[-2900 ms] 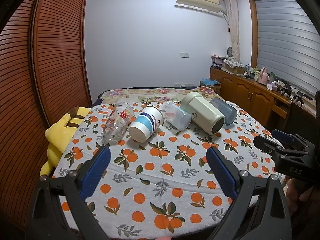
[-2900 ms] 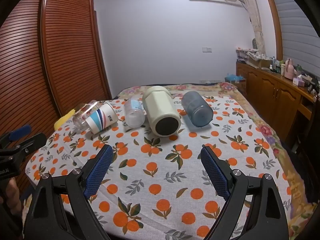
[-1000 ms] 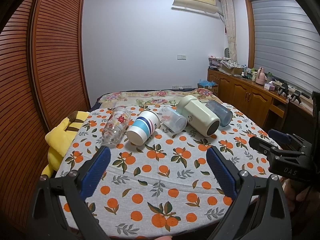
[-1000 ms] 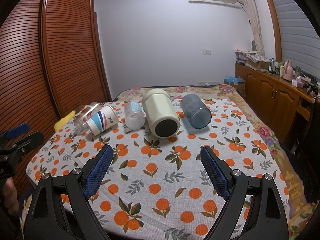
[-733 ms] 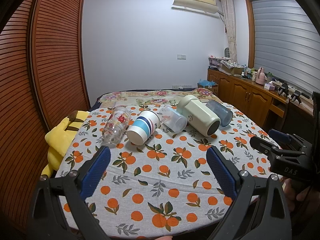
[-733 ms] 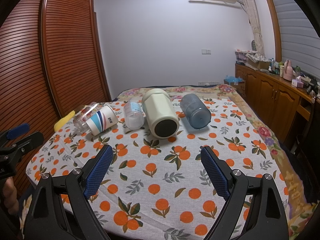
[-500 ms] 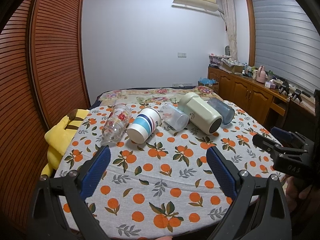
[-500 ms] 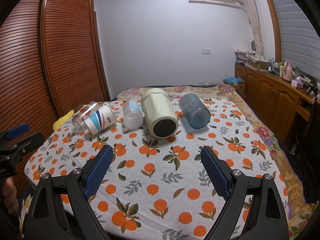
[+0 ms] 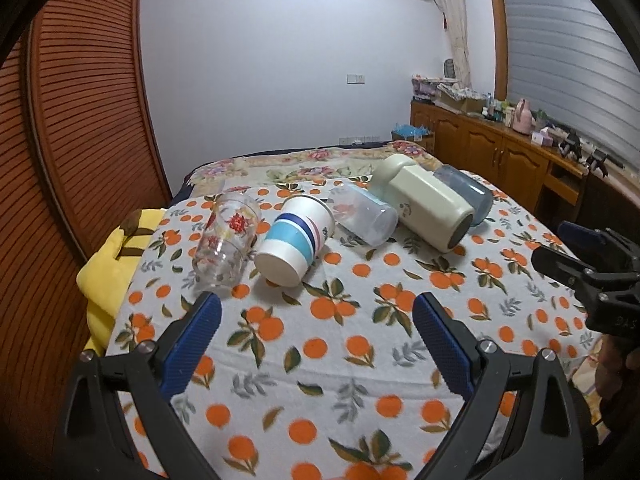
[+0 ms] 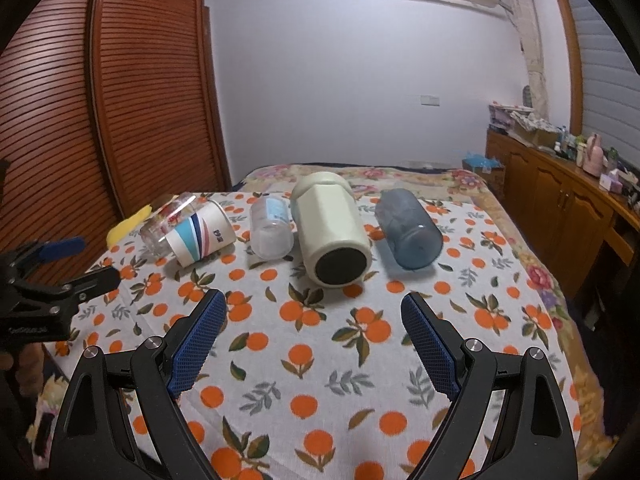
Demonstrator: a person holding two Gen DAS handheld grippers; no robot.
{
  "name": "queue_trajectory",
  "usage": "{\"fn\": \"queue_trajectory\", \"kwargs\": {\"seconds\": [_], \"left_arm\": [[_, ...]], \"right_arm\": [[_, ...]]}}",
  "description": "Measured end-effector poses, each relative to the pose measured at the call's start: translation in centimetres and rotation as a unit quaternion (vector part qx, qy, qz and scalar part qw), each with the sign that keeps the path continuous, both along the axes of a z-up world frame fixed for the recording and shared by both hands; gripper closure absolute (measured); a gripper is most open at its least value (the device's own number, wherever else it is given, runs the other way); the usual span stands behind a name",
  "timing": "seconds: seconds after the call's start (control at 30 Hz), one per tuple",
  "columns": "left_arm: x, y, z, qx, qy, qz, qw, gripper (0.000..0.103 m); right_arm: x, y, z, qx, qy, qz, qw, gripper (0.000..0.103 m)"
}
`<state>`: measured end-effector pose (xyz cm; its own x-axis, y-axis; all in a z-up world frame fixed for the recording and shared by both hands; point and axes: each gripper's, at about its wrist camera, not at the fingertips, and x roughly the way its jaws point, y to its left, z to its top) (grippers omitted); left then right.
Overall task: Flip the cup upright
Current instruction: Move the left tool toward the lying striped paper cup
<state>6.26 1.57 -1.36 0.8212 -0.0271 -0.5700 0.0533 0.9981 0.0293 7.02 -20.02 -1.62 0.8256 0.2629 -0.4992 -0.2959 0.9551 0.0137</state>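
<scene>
Five drinking vessels lying on their sides in a row across the far half of a bed covered by an orange-print cloth (image 9: 320, 360), none upright.

From the left edge:
- yellow plush toy (image 9: 108, 264) at the bed's left side, partly under the cloth's edge.
- clear glass tumbler (image 9: 226, 242) with a red flower print, base toward the camera in the left wrist view, touching or just beside its neighbour.
- paper cup (image 9: 294, 240) with blue and dark stripes, on its side, white bottom facing the left camera, mouth pointing away.
- small clear plastic cup (image 9: 362, 220) with a faint print, lying just beside the paper cup's mouth.
- large cream flask (image 10: 330, 228), dark round base toward the right camera, touching the clear plastic cup in the left wrist view.
- blue-grey translucent tumbler (image 10: 408, 228), beside the flask, a narrow gap visible in the right wrist view.

Left hand-held gripper (image 9: 318, 340) spread wide, blue pads apart over bare cloth, near the glass tumbler and paper cup, gripping nothing. Right hand-held gripper (image 10: 314, 336) likewise spread wide and empty, in front of the cream flask, short of it.

Along the right wall, a wooden cabinet (image 9: 492, 164) topped with small clutter.
</scene>
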Motion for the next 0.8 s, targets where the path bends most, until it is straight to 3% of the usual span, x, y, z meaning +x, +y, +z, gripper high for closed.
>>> {"fn": "queue_trajectory", "kwargs": {"seconds": [0.4,0.57,0.8], "left_arm": [[7.0,1.2,-0.7,0.003,0.062,-0.031,0.9976,0.011],[10.6,1.7,-1.6,-0.012,0.104,-0.040,0.9937,0.024],[14.0,1.8,-2.4,-0.005,0.144,-0.051,0.9882,0.029]], "right_arm": [[4.2,1.6,0.3,-0.013,0.023,0.040,0.999,0.012],[6.1,1.7,0.3,-0.013,0.038,0.044,0.998,0.012],[8.2,1.5,0.1,-0.011,0.058,0.048,0.997,0.012]]}}
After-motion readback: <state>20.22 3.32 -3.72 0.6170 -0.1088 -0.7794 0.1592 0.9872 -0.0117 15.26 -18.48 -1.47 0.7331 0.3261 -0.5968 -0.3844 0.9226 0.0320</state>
